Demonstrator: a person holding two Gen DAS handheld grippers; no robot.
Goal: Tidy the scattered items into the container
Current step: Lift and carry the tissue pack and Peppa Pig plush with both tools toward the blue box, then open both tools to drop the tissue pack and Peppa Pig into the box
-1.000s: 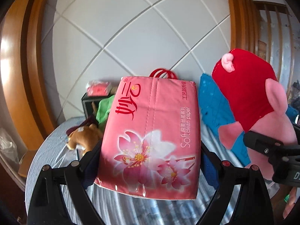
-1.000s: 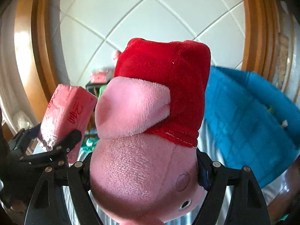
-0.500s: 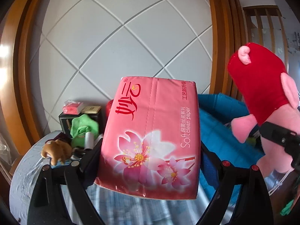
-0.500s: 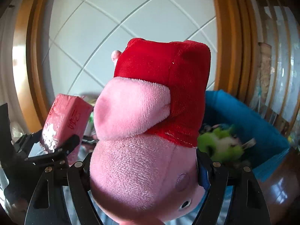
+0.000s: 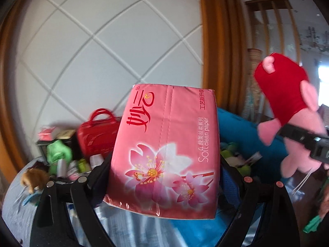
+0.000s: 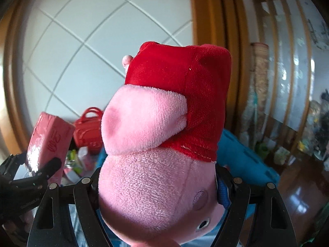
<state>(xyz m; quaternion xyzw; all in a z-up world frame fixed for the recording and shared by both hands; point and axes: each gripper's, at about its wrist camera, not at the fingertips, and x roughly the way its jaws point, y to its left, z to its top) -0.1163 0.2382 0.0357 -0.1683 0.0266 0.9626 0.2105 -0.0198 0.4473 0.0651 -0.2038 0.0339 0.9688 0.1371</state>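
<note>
1. Since the earlier frames, both loads were carried sideways toward the blue container (image 5: 265,142), so that its green contents (image 5: 232,148) and a red handbag (image 5: 96,133) were brought into view where mostly wall had been seen.
2. The left gripper (image 5: 164,177) was closed on the pink tissue pack (image 5: 166,154), which was clamped across its width between the two fingers and held in the air just left of the blue container.
3. The right gripper (image 6: 158,193) was closed on the pink plush pig (image 6: 160,144), gripped by the head with its red dress uppermost, above the blue container's near edge.
4. For a clean drop, each load should probably be brought fully over the container's opening and lowered before the fingers are parted; the soft pack could be crushed by extra squeeze.
5. Left of the blue container, a brown plush (image 5: 35,179), a green toy (image 5: 57,152) and small bottles were left scattered on the grey striped tabletop (image 5: 12,212).
6. Behind the blue container, a white diamond-grooved wall panel (image 5: 107,51) was framed in wood, and a glossy wooden floor (image 6: 298,189) lay to its right.
</note>
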